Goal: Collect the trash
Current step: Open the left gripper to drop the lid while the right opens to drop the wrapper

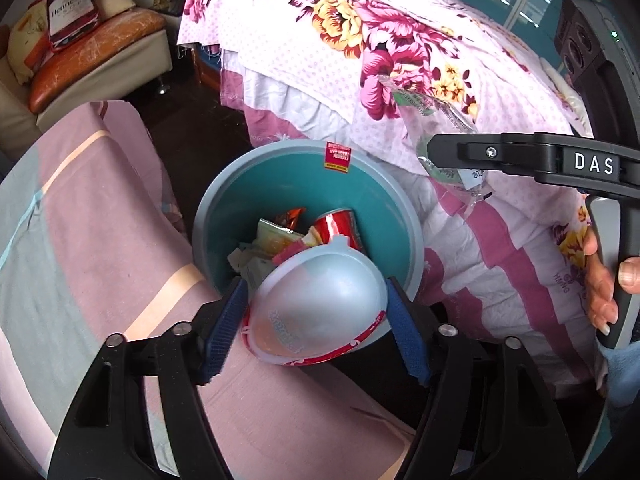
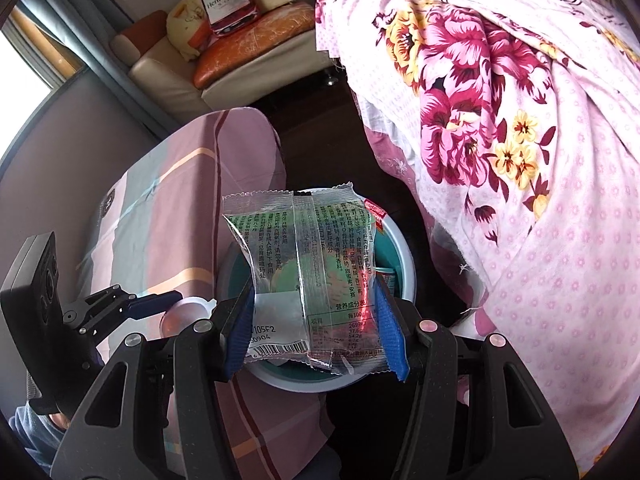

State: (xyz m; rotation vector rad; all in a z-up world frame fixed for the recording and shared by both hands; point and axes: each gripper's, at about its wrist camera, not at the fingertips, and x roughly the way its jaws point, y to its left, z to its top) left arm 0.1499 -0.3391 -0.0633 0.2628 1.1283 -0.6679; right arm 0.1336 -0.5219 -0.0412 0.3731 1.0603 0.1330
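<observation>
My left gripper [image 1: 316, 322] hangs over the near rim of the teal bin [image 1: 224, 216], its blue pads [image 1: 224, 328] standing either side of a white plastic bowl [image 1: 320, 300] with a red band; I can't tell whether the pads touch the bowl, which tilts over the bin's mouth. Inside the bin lie a crushed red can [image 1: 340, 226] and crumpled wrappers [image 1: 276, 240]. My right gripper [image 2: 314, 320] is clamped on a clear snack packet [image 2: 304, 264] printed with text and a barcode, held above the bin between the striped pink sheet [image 1: 88, 216] and the flowered bedcover [image 1: 400, 40].
</observation>
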